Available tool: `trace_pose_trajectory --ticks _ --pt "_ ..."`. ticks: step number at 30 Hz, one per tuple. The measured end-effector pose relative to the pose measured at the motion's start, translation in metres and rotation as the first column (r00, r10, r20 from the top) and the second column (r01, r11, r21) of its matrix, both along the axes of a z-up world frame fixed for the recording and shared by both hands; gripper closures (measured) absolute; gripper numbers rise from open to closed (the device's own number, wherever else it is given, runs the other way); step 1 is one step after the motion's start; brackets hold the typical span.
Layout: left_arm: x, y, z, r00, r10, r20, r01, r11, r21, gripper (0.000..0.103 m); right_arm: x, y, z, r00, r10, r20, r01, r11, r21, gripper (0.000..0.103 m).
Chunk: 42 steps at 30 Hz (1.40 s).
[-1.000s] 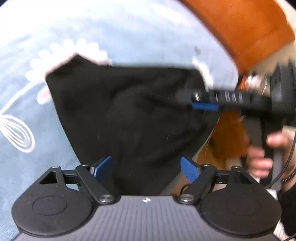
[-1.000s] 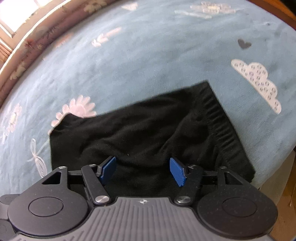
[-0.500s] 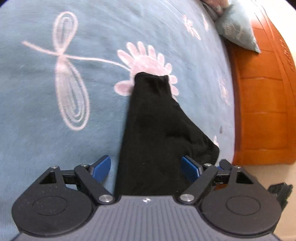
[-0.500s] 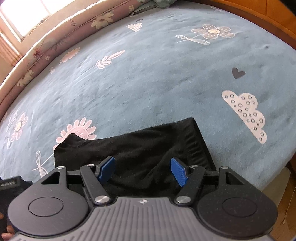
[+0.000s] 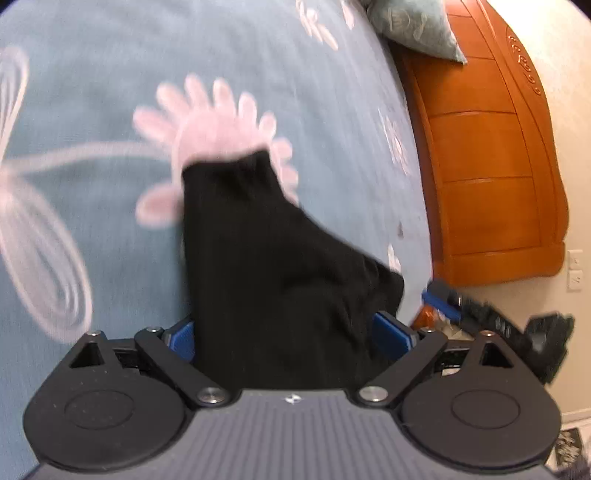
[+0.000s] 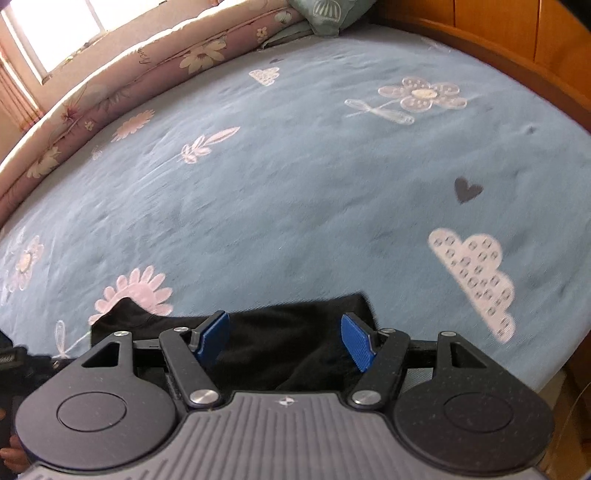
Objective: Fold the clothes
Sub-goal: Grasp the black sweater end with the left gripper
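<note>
My left gripper [image 5: 291, 338]: jaws opening, blue pads wide on either side of the black garment [image 5: 273, 266]; cloth lies between them, and I see no pad pressing it.
My right gripper [image 6: 284, 341]: jaws apart, hanging over the garment's near part, pads clear of the cloth.
Garment look: plain black knit, soft folds, lying flat; one narrow end reaches onto a pink flower print [image 5: 218, 125].
Garment place: on the blue bedspread [image 6: 295, 184], near its front edge, running across beneath both my grippers.
Farther out: a white cloud print [image 6: 476, 273] right of the garment, a teal pillow [image 5: 413, 26] against the orange wooden bed frame [image 5: 491, 147].
</note>
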<state>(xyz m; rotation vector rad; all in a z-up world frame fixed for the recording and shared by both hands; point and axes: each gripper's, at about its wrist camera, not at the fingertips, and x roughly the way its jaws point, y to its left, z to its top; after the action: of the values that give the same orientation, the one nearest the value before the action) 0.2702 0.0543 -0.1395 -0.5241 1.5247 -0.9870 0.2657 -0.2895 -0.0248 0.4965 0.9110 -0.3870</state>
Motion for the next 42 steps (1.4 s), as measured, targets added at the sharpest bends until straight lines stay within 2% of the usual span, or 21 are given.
trace_pose_trajectory --ticks 3,7,11,14,18,19,21,23,25,29,32,35,38,40,42 --pt "-0.013 0.010 -0.004 0.999 -0.003 -0.035 0.002 1.000 -0.021 0.010 -0.004 -0.010 0.011 1.000 0.023 -0.013 -0.023 1.000 -0.010 0.031" --pt "-0.007 0.002 -0.009 0.999 -0.014 -0.047 0.012 0.999 -0.046 0.009 -0.015 -0.024 0.015 0.997 0.056 -0.046 -0.053 0.997 0.059 0.027" --pt "-0.009 0.000 -0.008 1.000 -0.018 -0.026 0.016 0.998 -0.058 0.010 -0.021 -0.041 -0.001 0.989 0.103 -0.107 -0.087 0.986 0.141 0.021" --pt "-0.019 0.002 -0.003 0.999 -0.014 0.041 0.016 0.999 -0.044 0.017 -0.018 -0.058 -0.026 0.979 0.157 -0.133 -0.124 0.965 0.231 0.017" --pt "-0.026 0.000 0.002 0.997 0.010 0.078 -0.010 1.000 0.001 0.024 -0.013 -0.084 -0.064 0.955 0.261 -0.140 -0.201 0.919 0.338 0.017" --pt "-0.027 -0.001 0.004 0.996 0.015 0.085 -0.016 1.000 0.018 0.024 -0.013 -0.091 -0.073 0.949 0.285 -0.134 -0.219 0.903 0.369 0.014" --pt "-0.029 -0.007 0.010 0.995 0.010 0.101 -0.017 0.998 0.063 0.025 -0.016 -0.106 -0.083 0.942 0.331 -0.059 -0.265 0.837 0.479 0.000" --pt "-0.030 -0.015 0.015 0.993 -0.004 0.119 -0.009 0.994 0.110 0.025 -0.016 -0.119 -0.093 0.927 0.375 0.006 -0.309 0.756 0.577 0.000" --pt "-0.031 -0.019 0.019 0.992 -0.011 0.125 -0.007 0.989 0.146 0.025 -0.013 -0.129 -0.099 0.912 0.404 0.071 -0.358 0.699 0.619 0.000" --pt "-0.030 -0.024 0.021 0.992 -0.027 0.126 0.002 0.982 0.191 0.025 0.005 -0.135 -0.110 0.896 0.410 0.171 -0.412 0.621 0.666 0.000" --pt "-0.030 -0.027 0.024 0.990 -0.045 0.134 0.017 0.979 0.205 0.025 0.013 -0.126 -0.114 0.889 0.403 0.216 -0.434 0.594 0.677 0.000" --pt "-0.028 -0.025 0.022 0.992 -0.041 0.122 0.016 0.980 0.198 0.025 -0.003 -0.120 -0.115 0.890 0.393 0.229 -0.436 0.591 0.679 0.000" --pt "-0.029 -0.023 0.021 0.992 -0.039 0.119 0.015 0.982 0.189 0.025 -0.028 -0.115 -0.121 0.915 0.331 0.230 -0.388 0.568 0.726 0.000" --pt "-0.032 -0.022 0.020 0.992 -0.037 0.119 0.015 0.983 0.183 0.025 -0.030 -0.110 -0.124 0.922 0.309 0.233 -0.376 0.573 0.728 0.000" --pt "-0.031 -0.020 0.020 0.992 -0.034 0.118 0.012 0.984 0.179 0.028 -0.014 -0.103 -0.121 0.914 0.334 0.231 -0.393 0.583 0.712 0.000"
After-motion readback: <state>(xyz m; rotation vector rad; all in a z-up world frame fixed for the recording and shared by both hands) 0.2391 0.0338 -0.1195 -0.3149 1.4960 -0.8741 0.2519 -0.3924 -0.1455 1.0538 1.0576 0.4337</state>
